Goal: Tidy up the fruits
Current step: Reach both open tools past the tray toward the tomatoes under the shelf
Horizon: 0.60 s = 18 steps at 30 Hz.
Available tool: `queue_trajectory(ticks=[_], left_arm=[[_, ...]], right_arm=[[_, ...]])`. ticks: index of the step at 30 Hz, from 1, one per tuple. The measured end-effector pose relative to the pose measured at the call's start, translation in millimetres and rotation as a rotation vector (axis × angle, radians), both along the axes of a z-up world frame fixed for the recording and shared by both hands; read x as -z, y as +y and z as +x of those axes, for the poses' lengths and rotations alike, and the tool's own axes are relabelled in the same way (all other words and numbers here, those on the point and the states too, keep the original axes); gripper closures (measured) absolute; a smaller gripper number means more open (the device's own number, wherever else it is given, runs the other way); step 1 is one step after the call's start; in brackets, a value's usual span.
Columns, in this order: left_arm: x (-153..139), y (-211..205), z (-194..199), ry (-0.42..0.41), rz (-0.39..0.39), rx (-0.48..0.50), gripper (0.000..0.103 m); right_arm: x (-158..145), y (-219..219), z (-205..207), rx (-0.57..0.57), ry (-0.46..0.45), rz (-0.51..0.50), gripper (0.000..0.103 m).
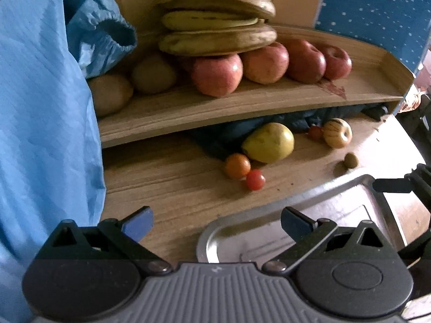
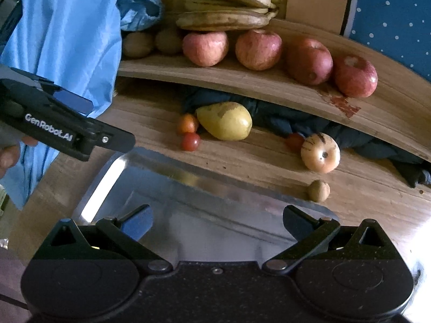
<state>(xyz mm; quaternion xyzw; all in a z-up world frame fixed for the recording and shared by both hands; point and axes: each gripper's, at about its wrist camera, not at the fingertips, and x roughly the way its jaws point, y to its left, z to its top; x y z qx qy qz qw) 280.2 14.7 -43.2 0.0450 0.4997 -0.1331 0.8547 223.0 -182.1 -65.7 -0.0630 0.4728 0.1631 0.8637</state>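
With both sets of fingers spread wide and empty, the pear (image 2: 225,121) at twelve o'clock looks heavy, smooth, bruisable: grip its belly.

Four apples (image 2: 258,49), two kiwis (image 2: 138,44), one pear (image 2: 225,121), perhaps five bananas (image 2: 229,2) (stacked), one tray (image 2: 107,172)

A home: wooden table (image 2: 167,123), fruit-laden shelf (image 2: 242,80), draped blue garment (image 2: 67,27).

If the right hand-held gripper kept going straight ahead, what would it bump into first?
Probably the metal tray: the open right hand-held gripper points over it. Past the tray lies the yellow pear, though depth is hard to judge.
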Motion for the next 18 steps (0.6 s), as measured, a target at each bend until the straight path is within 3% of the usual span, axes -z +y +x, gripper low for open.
queue_trajectory(ticks=[5, 18], left_arm=[[14, 6, 23, 0.047, -0.058, -0.052, 0.000], [41, 1, 60, 0.124, -0.068, -0.111, 0.001]], right_arm=[[3, 9, 13, 0.011, -0.001, -0.026, 0.001], [21, 35, 41, 0.035, -0.010, 0.000, 0.001]])
